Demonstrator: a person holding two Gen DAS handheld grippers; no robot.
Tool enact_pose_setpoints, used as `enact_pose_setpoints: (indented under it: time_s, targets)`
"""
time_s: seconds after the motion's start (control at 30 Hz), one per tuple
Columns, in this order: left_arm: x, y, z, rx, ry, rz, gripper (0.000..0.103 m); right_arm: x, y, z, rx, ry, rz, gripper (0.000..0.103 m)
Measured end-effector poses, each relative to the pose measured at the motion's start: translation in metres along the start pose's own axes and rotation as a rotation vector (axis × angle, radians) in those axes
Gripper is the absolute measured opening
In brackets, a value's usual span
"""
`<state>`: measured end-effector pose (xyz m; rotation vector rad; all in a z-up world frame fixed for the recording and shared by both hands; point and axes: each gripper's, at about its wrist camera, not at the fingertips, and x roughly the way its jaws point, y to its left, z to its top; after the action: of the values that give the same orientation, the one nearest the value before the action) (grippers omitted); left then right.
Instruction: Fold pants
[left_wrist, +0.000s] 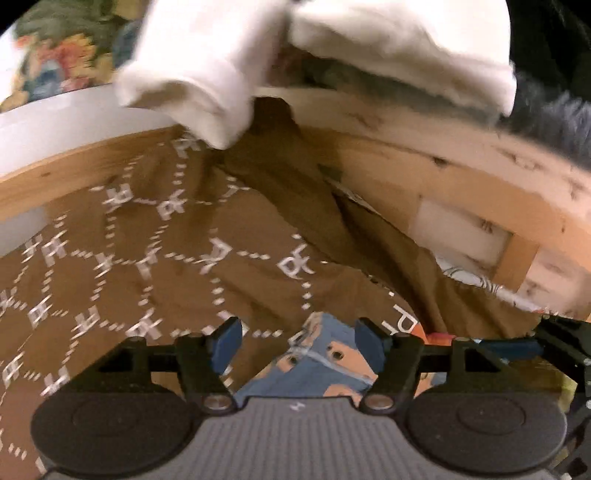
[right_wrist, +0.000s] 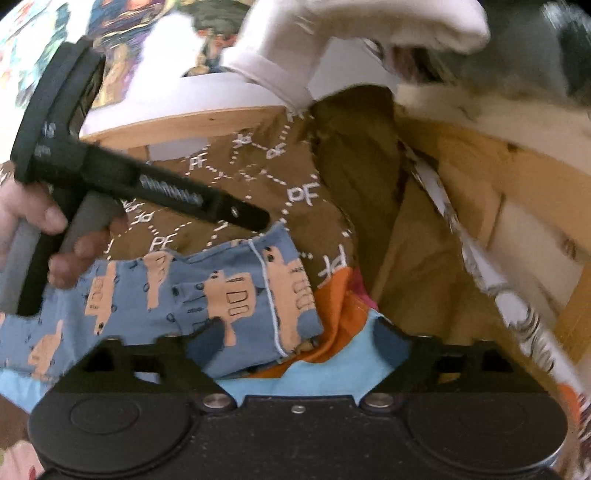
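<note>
The pants (right_wrist: 155, 295) are blue with an orange thumbs-up print and lie crumpled on a brown patterned cloth (right_wrist: 295, 192). In the left wrist view a bunched corner of the pants (left_wrist: 314, 362) sits between the fingers of my left gripper (left_wrist: 299, 343), which stand apart and do not pinch it. My right gripper (right_wrist: 299, 343) is open, its left fingertip (right_wrist: 208, 341) over the pants' lower edge. The left gripper also shows in the right wrist view (right_wrist: 255, 218), held by a hand (right_wrist: 37, 229) above the pants' top edge.
A wooden frame (left_wrist: 424, 155) with a white panel (left_wrist: 51, 122) rises behind the brown cloth (left_wrist: 147, 240). White fabric (left_wrist: 207, 74) hangs over the frame's top. Orange and light-blue fabric (right_wrist: 332, 369) lies under the pants. A printed white cloth (right_wrist: 517, 314) runs along the right.
</note>
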<state>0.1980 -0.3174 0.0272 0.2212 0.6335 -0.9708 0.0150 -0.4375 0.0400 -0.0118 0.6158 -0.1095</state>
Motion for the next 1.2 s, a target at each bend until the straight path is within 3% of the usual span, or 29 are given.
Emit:
enact_pose_setpoints:
  time_s: [0.03, 0.13, 0.2, 0.37, 0.5, 0.67, 0.8, 1.0, 1.1, 1.2]
  targets:
    - [-0.01, 0.006, -0.005, -0.02, -0.002, 0.009, 0.073, -0.002, 0.004, 0.001, -0.019, -0.004, 0.001, 0.102]
    - [-0.042, 0.024, -0.019, -0.083, -0.009, 0.048, 0.074, -0.007, 0.015, 0.006, -0.056, -0.023, -0.031, 0.102]
    - [-0.065, 0.037, -0.031, -0.12, -0.009, 0.082, 0.082, -0.008, 0.022, 0.011, -0.051, -0.045, -0.049, 0.102]
    - [-0.139, 0.068, -0.071, -0.209, -0.061, 0.22, 0.101, -0.011, 0.043, 0.019, 0.001, -0.089, -0.084, 0.102]
    - [-0.185, 0.081, -0.108, -0.279, -0.081, 0.341, 0.103, -0.016, 0.064, 0.016, 0.029, -0.119, -0.093, 0.102]
    - [-0.219, 0.092, -0.155, -0.298, -0.012, 0.461, 0.103, -0.013, 0.094, 0.007, -0.001, -0.091, 0.017, 0.102]
    - [-0.232, 0.112, -0.181, -0.309, 0.078, 0.536, 0.103, -0.003, 0.119, 0.008, -0.097, -0.073, 0.101, 0.102]
    - [-0.241, 0.154, -0.165, -0.277, 0.048, 0.607, 0.103, 0.031, 0.134, 0.034, -0.19, -0.021, 0.208, 0.102]
    - [-0.232, 0.183, -0.146, -0.284, 0.047, 0.581, 0.099, 0.048, 0.126, 0.046, -0.192, -0.003, 0.224, 0.102]
    - [-0.211, 0.214, -0.132, -0.322, 0.113, 0.538, 0.089, 0.062, 0.118, 0.056, -0.209, 0.008, 0.177, 0.102]
